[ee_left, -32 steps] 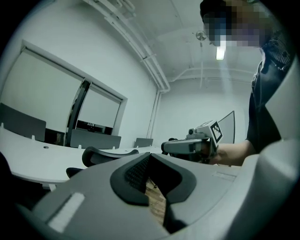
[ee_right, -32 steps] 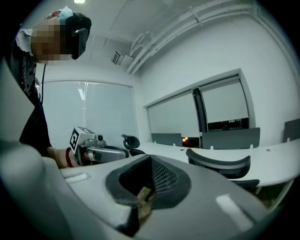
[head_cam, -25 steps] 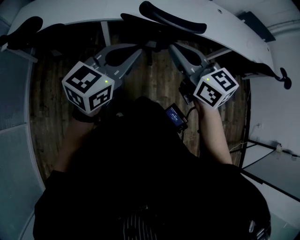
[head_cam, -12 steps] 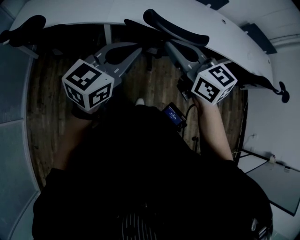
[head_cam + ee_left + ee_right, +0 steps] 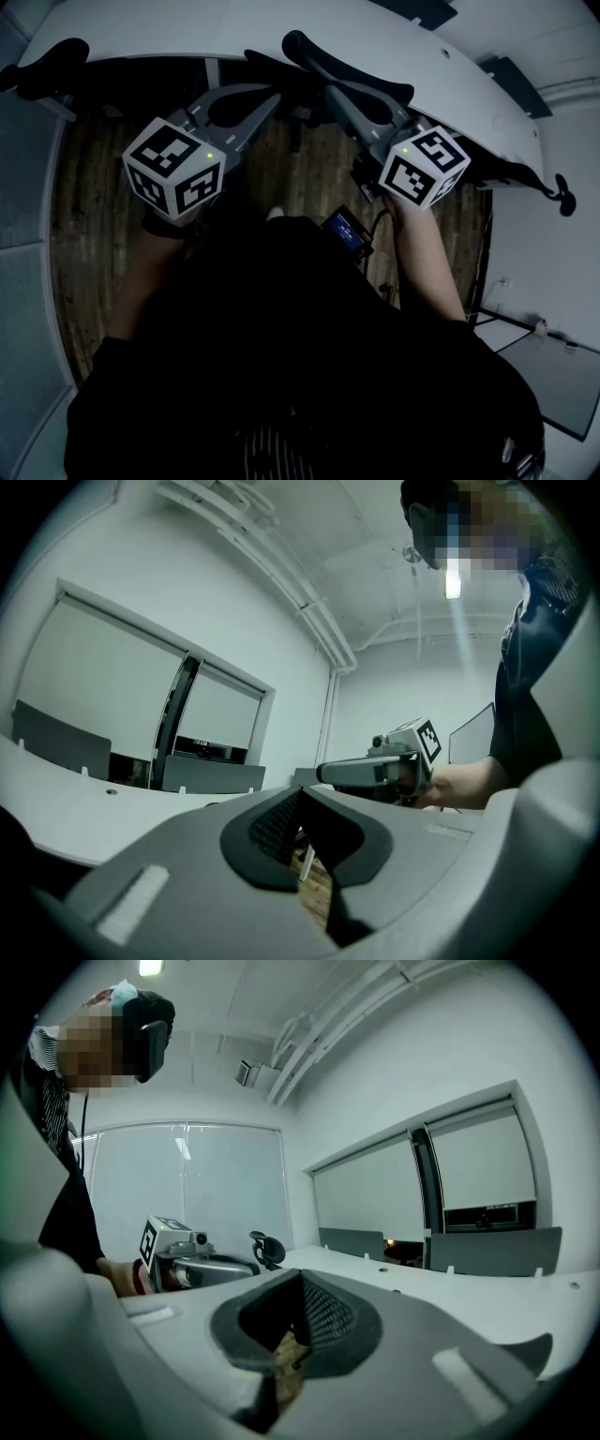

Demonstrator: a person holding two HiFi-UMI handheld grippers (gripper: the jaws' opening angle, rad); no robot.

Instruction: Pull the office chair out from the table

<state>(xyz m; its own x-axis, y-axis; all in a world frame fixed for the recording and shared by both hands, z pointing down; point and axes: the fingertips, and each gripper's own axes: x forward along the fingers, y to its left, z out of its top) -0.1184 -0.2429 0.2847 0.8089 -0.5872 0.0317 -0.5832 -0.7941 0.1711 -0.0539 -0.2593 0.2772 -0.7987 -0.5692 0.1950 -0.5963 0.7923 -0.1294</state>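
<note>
You are holding the left tongs [image 5: 269, 97] and the right tongs [image 5: 331, 90] out in front of you. Both are aiming toward the near edge of the white counter [image 5: 281, 26] and angling in toward each other.

Both tongs are clenched. In each gripper view the two jaws are meeting tip to tip, and only a sliver of the wooden floor [image 5: 103, 234] is showing through the opening behind the tips. Nothing is sitting between either pair of jaws.

The office chair [image 5: 349, 73] is standing at the counter's near edge, around its middle. Its black curved top is overlapping that edge in the head view. The tips of the right tongs are lying just under the left end of that curved top. The tips of the left tongs are ending just beside the dark frame below it. Whether either pair is actually touching the chair is not showing in any view.

In the left gripper view the right tongs are appearing to the right, past the closed tips, with your forearm behind them. The right gripper view is showing the left tongs on its left side in the same way.

A second black chair [image 5: 47, 56] is sitting at the counter's left end and a third chair [image 5: 562, 187] at its right end. A small device [image 5: 349, 231] with a blue screen is hanging at your front, just beside your right forearm.
</note>
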